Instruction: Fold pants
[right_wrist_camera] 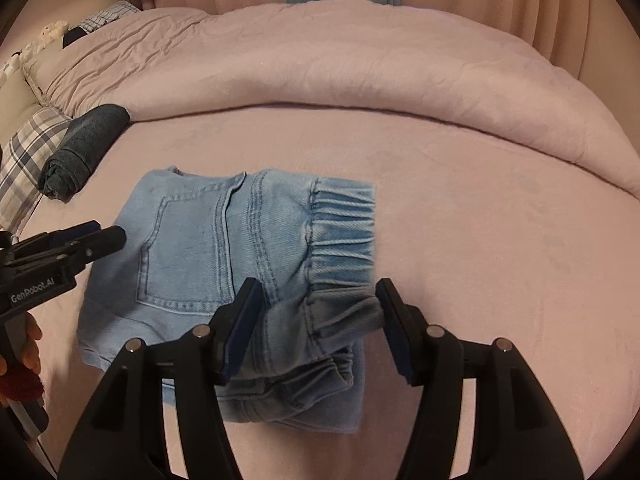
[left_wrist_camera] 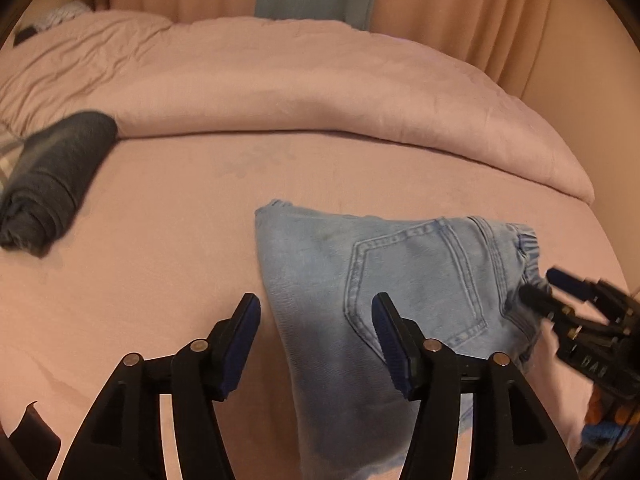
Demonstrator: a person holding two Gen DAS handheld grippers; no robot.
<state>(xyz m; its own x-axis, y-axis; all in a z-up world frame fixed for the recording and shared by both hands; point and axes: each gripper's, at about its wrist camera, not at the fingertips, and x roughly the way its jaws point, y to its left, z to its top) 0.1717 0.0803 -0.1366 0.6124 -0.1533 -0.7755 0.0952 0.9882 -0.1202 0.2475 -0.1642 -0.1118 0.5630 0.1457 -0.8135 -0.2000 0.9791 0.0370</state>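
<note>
Light blue jeans (right_wrist_camera: 200, 248) lie folded into a compact stack on the pink bed sheet (right_wrist_camera: 480, 240), back pocket up, elastic waistband (right_wrist_camera: 344, 232) to the right. In the left wrist view the jeans (left_wrist_camera: 400, 272) lie just ahead. My left gripper (left_wrist_camera: 316, 320) is open and empty, over the jeans' left edge; it also shows in the right wrist view (right_wrist_camera: 108, 234). My right gripper (right_wrist_camera: 318, 304) is open and empty, above the waistband end; it also shows in the left wrist view (left_wrist_camera: 544, 288) at the jeans' right end.
A rolled dark grey garment (left_wrist_camera: 52, 180) lies at the left, also seen in the right wrist view (right_wrist_camera: 84, 148). A folded-back pink duvet (left_wrist_camera: 320, 92) runs across the far side. A plaid pillow (right_wrist_camera: 24, 160) is at the left. Curtains (left_wrist_camera: 440, 8) hang behind.
</note>
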